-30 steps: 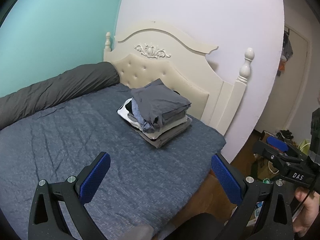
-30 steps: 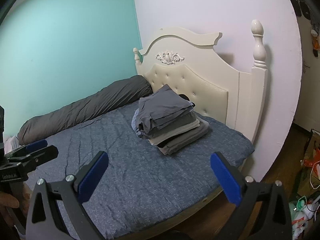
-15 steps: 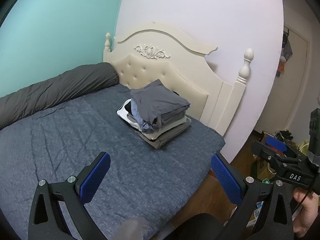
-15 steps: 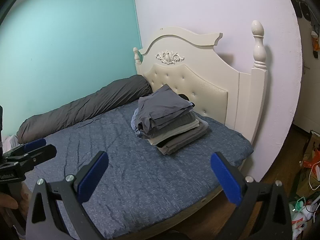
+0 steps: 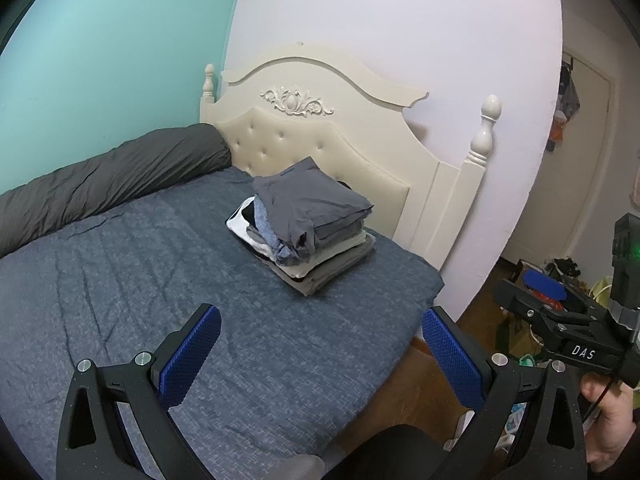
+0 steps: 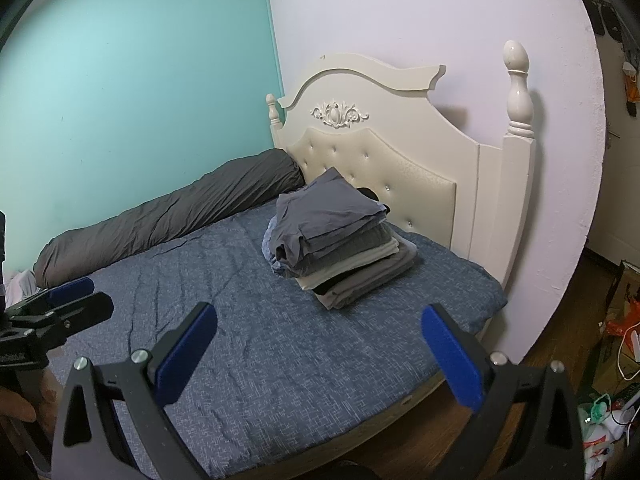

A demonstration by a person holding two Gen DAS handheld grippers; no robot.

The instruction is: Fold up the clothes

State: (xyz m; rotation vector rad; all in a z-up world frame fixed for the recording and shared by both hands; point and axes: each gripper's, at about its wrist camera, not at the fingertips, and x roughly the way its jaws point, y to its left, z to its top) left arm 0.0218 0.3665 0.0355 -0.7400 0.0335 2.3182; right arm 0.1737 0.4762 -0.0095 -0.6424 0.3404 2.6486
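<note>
We hold both the left hand-held gripper [image 5: 320, 350] and the right hand-held gripper [image 6: 318, 346] spread apart and empty; folded clothes [image 5: 306, 226] sit stacked near the bed's [image 5: 120, 280] headboard corner.

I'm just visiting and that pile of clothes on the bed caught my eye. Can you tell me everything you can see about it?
The stack of folded clothes sits on the blue bedspread, near the cream tufted headboard but apparently not touching it. It holds several soft fabric layers: a dark grey piece on top, grey and cream ones beneath, a taupe one at the bottom. Light blue, white and black edges poke out one side, so it looks a bit uneven. Neither gripper touches it.
</note>
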